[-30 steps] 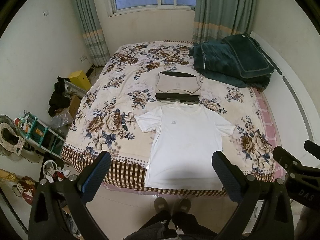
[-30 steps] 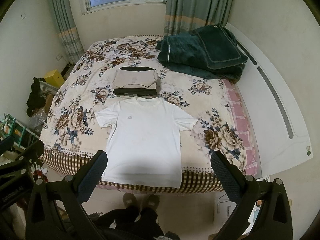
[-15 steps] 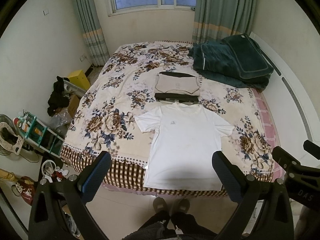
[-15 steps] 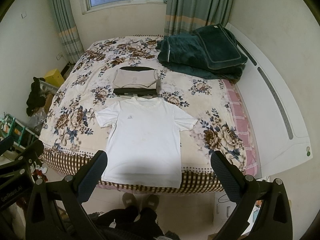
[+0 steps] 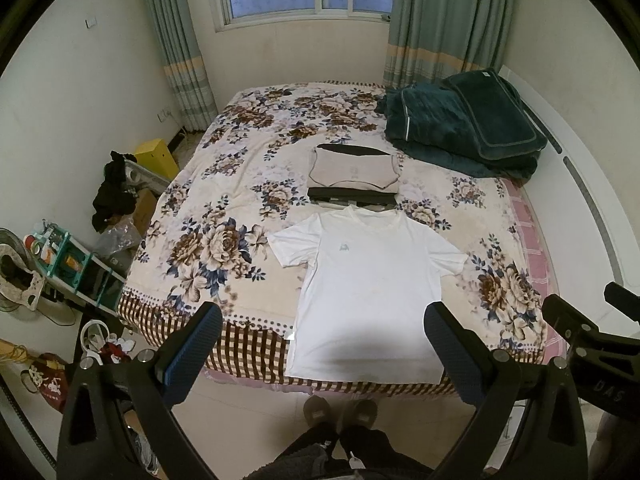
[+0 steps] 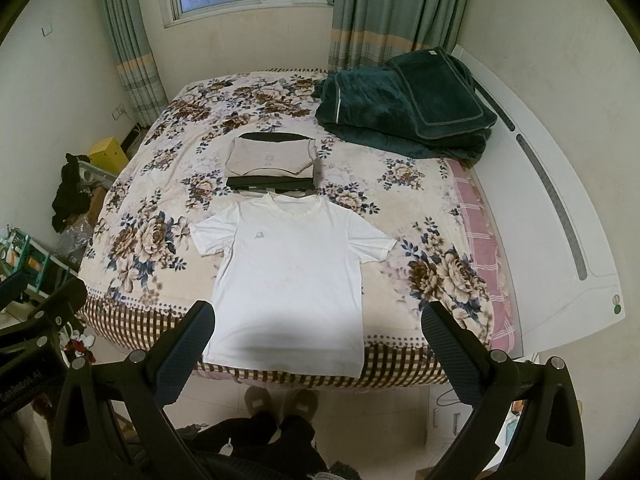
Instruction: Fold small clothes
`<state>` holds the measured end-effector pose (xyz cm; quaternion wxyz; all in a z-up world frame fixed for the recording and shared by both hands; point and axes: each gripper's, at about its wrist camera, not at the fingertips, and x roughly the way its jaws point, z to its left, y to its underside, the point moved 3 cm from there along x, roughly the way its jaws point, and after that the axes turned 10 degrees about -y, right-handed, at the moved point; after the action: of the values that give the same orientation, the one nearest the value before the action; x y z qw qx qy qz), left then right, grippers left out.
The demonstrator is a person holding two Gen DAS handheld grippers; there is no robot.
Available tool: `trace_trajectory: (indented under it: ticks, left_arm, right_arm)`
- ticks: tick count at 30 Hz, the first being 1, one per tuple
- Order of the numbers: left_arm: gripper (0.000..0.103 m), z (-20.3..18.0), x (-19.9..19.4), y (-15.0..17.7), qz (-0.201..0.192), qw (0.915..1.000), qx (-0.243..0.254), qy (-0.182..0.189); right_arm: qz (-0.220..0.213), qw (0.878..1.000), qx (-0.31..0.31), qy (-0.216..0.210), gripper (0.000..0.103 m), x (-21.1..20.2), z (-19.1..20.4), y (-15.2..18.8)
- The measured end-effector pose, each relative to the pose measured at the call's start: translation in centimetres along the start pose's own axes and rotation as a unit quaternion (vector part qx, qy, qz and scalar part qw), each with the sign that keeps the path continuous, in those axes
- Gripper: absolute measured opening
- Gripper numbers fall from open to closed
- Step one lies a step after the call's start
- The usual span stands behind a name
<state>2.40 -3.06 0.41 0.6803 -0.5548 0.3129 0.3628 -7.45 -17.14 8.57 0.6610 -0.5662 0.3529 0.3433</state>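
**T-shirt spread flat ahead of both open grippers**

White T-shirt (image 5: 368,292) lies face up on the floral bedspread (image 5: 216,248), hem toward the grippers, collar away. The left gripper (image 5: 322,344) hangs above the hem with fingers wide apart, holding nothing. The right gripper (image 6: 316,340) is equally spread and empty, the shirt just ahead of it. Beyond the collar sits a stack of folded clothes (image 5: 354,176).

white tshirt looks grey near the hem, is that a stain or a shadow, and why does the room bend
Left wrist view: a soft shadow crosses the white t-shirt near its hem, not a stain. Right wrist view: the same dim band. In both, the fisheye lens curves the walls and bed and darkens the corners.
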Motion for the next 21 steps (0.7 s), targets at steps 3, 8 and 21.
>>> trace_trajectory:
  ticks: [3,8,21]
  left_arm:
    - [0.103,-0.3,0.0,-0.3,-0.004,1.0,-0.001,-0.002]
    - [0.103,-2.1,2.8,-2.2,-0.035,0.9986,-0.002,-0.04]
    - [0.103,-6.8,23.5,-4.1,0.033,0.9966,0.022,-0.072]
  right_arm:
    - [-0.002,1.0,0.005,-0.002,0.103,-0.1,0.0,-0.3]
    - [0.001,1.0,0.025,0.015,0.103,3.4,-1.5,-1.3]
    - [0.071,0.959,0.267,0.058,0.103,27.7,-21.3,0.5]
